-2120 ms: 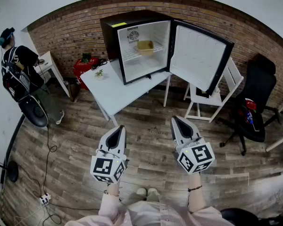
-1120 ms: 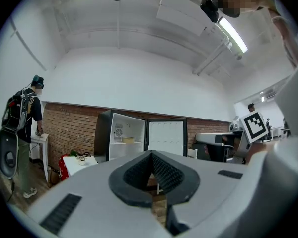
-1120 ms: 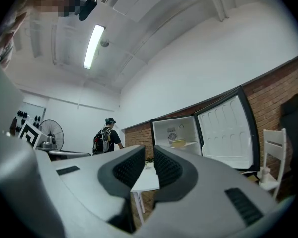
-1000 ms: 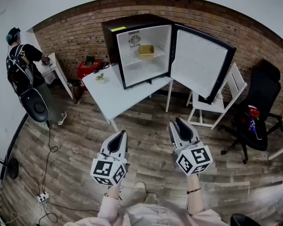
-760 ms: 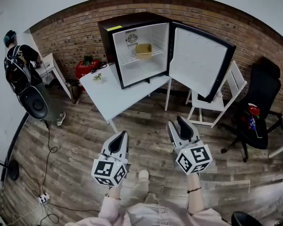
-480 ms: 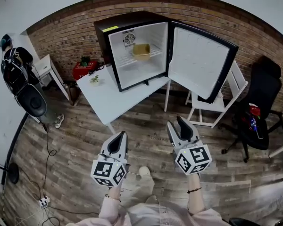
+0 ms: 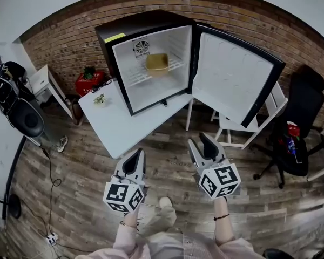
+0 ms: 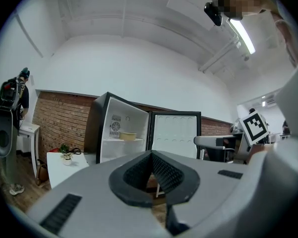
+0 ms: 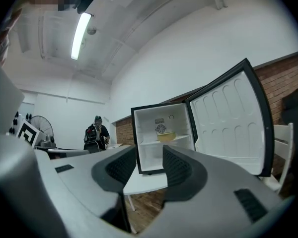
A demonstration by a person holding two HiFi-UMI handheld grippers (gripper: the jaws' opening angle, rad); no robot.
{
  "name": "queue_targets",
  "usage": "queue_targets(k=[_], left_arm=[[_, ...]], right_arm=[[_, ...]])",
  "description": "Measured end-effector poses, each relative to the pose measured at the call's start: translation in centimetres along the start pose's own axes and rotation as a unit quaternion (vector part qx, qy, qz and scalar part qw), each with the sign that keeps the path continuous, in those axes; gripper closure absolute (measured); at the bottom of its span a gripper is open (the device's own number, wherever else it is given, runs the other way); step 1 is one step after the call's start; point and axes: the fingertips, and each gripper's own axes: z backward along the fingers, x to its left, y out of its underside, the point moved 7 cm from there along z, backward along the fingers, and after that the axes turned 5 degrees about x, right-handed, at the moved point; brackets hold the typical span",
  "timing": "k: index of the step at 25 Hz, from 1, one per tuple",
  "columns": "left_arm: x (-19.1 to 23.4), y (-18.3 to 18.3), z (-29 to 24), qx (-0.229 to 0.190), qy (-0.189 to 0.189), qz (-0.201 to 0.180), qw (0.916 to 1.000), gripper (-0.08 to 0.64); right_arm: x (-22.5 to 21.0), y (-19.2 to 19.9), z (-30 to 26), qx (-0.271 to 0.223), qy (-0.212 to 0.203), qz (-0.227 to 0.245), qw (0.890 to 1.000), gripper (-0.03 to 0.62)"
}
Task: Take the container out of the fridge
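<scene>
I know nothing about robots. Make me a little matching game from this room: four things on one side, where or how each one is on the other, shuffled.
Things:
1. container
2. fridge door
3. small potted plant
4. black office chair

Place or state:
A. on the white table
B. swung wide open
C. inside the fridge
D. on the wooden floor, right of the fridge door

Pairs: 1-C, 2-B, 3-A, 4-D.

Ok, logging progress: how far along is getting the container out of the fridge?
Done: the fridge door is open. In hand: nothing; the right gripper has just been opening its jaws, empty, the left gripper is shut, both short of the fridge. Left: reach in, grip the container on its shelf, withdraw it.
</scene>
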Motion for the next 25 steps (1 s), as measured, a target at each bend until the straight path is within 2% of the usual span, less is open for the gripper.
queue_targets(k=[8,15,25], left_arm=[[4.3,-0.4,-6.1,0.013,0.005,0.011,0.9998,0.571],[7.8,-1.4,-10.8,0.011,0.007,0.014,0.9998,0.571],[9.7,-1.1,-14.4,0.019,0.019,0.022,0.9994,0.571]], right_arm=[[-2.5,0.0,-7.1,0.021,-0.001,-0.003,1.0,0.442],[-4.1,-0.7,-12.5,0.014,-0.007,0.005,1.0,0.442],[-5.6,-0.3,-16.5,0.03,-0.004,0.012,0.999,0.431]])
